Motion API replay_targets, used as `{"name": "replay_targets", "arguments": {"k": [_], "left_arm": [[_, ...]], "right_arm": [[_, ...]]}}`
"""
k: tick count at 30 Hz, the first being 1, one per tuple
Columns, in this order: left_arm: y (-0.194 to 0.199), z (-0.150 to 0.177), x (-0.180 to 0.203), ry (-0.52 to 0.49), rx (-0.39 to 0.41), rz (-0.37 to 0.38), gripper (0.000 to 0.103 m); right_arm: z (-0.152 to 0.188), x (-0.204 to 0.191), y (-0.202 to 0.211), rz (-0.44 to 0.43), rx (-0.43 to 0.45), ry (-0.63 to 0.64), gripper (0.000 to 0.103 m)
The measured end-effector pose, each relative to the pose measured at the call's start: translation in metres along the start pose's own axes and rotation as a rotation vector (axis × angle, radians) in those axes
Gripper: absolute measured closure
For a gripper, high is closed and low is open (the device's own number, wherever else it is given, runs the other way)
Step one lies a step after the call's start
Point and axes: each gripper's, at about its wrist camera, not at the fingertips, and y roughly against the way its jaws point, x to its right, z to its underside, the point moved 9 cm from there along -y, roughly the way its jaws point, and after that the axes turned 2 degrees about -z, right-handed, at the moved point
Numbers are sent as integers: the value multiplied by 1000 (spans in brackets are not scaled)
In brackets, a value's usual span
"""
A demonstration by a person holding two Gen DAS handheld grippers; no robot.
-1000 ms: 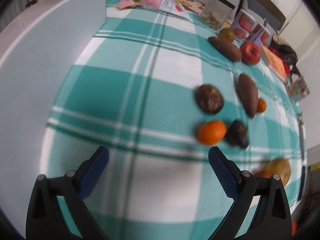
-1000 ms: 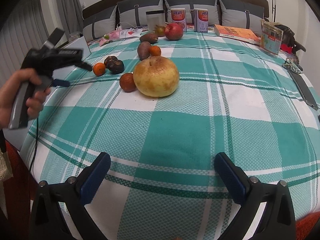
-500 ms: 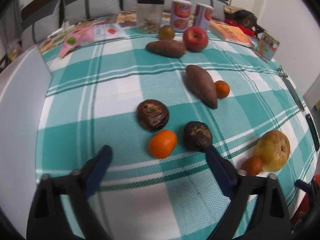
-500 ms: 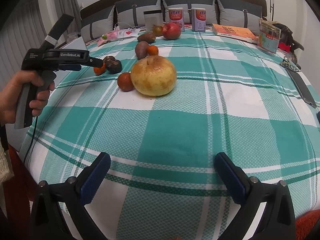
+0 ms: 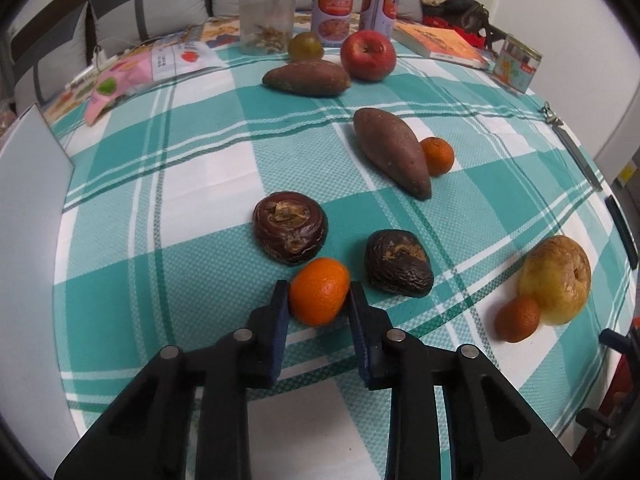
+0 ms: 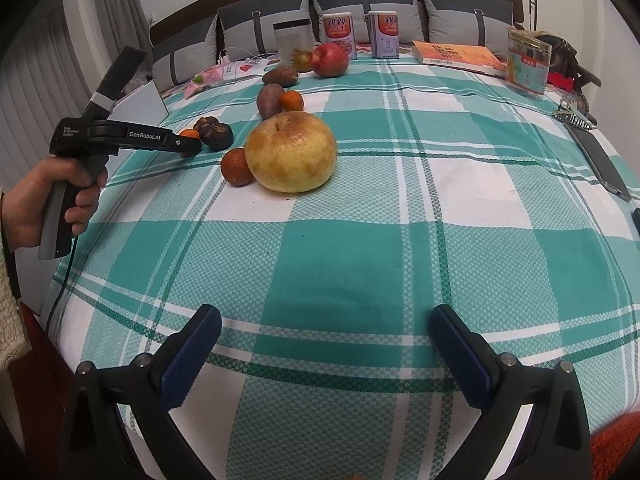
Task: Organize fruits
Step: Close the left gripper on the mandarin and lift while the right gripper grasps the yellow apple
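My left gripper [image 5: 318, 294] is shut on a small orange [image 5: 319, 296] that rests on the checked tablecloth [image 5: 200, 184]; it also shows in the right wrist view [image 6: 188, 140]. Two dark wrinkled fruits [image 5: 290, 232] [image 5: 398, 262] lie just beyond the orange. A yellow pear [image 5: 556, 280] [image 6: 291, 152] with a dark orange [image 5: 518, 318] [image 6: 236, 167] beside it lies to the right. Two sweet potatoes [image 5: 390, 150] [image 5: 308, 78], another small orange [image 5: 438, 156], a red apple [image 5: 368, 55] and a green fruit [image 5: 305, 46] lie farther back. My right gripper [image 6: 326, 348] is open and empty over the near cloth.
Two cans [image 5: 332, 12], a clear jar [image 5: 267, 16], a book [image 5: 440, 42], a small tin [image 5: 518, 64] and snack packets [image 5: 120, 80] line the far edge. A white board [image 5: 28, 208] stands at the left. A phone [image 6: 600, 164] and keys [image 6: 572, 114] lie at the right edge.
My left gripper swung toward the fruit, moved in on the small orange and closed on it. My right gripper stayed open and nearly still.
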Motion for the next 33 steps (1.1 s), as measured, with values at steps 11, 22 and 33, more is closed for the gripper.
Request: {"name": "replay_targets", "arguments": {"k": [11,22,33], "left_arm": [[45,32,8,89,10,97,78],[49,83,-1,233,-63,180,76],[65,89,-44,318,-26,40,48]], "right_arm": [[0,3,1,8,2,-7,0],[1,-9,8,11,18,42,0],[-3,-1,13,6,33,6,0]]}}
